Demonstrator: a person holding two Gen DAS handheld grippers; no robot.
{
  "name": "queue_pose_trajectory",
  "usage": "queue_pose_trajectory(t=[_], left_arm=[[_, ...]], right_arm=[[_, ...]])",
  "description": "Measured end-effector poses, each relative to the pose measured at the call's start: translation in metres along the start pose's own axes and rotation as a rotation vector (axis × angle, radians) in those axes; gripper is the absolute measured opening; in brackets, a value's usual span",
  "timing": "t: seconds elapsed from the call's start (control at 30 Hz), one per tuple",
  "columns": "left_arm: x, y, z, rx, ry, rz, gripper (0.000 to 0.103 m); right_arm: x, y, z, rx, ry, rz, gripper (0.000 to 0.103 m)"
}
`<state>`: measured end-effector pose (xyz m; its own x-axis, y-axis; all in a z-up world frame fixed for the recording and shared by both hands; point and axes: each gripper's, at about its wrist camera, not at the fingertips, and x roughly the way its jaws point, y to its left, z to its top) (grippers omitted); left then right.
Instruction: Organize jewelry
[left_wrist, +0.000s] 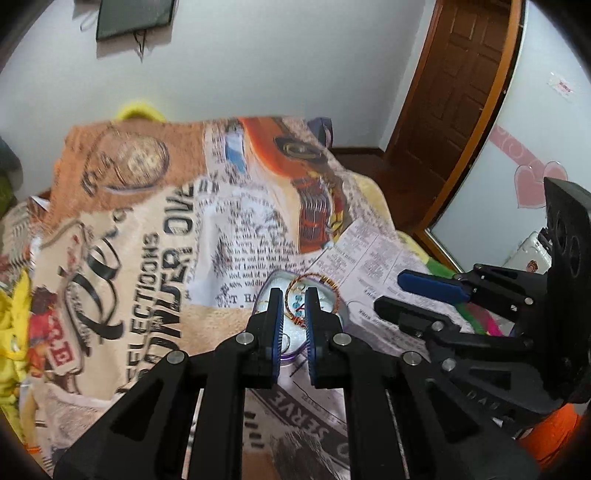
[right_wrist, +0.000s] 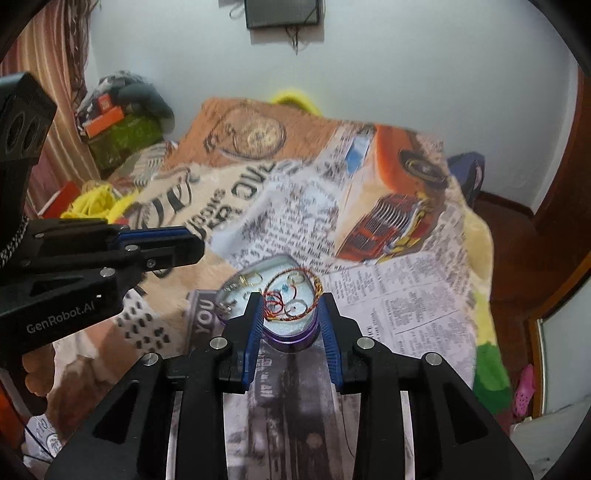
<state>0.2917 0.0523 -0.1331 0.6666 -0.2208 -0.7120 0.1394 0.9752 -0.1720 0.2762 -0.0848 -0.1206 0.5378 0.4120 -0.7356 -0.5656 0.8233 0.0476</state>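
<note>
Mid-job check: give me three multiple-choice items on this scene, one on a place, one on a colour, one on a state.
1. Where does the heart-shaped box sit?
A. on a wooden shelf
B. on the printed blanket
C. on the floor

2. What colour is the box's outer wall?
A. purple
B. green
C. red

3. How does the right claw stand?
A. shut on a bangle
B. shut on nothing
C. open, empty

Key: B, the blanket's print surrounds the box; A, a purple band runs below its rim; C, its pads stand apart with nothing pressed between them.
</note>
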Motion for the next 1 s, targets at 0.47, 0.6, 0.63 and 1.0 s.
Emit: queue_pose_trajectory(t=[0.47, 0.6, 0.63, 1.0], left_arm=[[-0.170, -0.061, -0.013, 0.069, -0.388, 0.109, 0.014], [-0.209, -0.073, -0.026, 0.062, -0.505, 0.120, 0.028], [-0.217, -0.076, -0.029, 0.064, -0.535, 0.130, 0.033], [-0.264, -0.094, -0.065, 0.060, -0.717, 0.220, 0.086]], right_arm=[[-0.177, 0.029, -0.002, 0.028, -0.409, -0.080, 0.028], [-0.220, 0.044, -0.016, 0.036, -0.543, -0.119, 0.030], [-0.231, 0.049, -0.021, 0.039, -0.580, -0.138, 0.036], [-0.263, 0.074, -0.045, 0.099, -0.772, -0.247, 0.089]])
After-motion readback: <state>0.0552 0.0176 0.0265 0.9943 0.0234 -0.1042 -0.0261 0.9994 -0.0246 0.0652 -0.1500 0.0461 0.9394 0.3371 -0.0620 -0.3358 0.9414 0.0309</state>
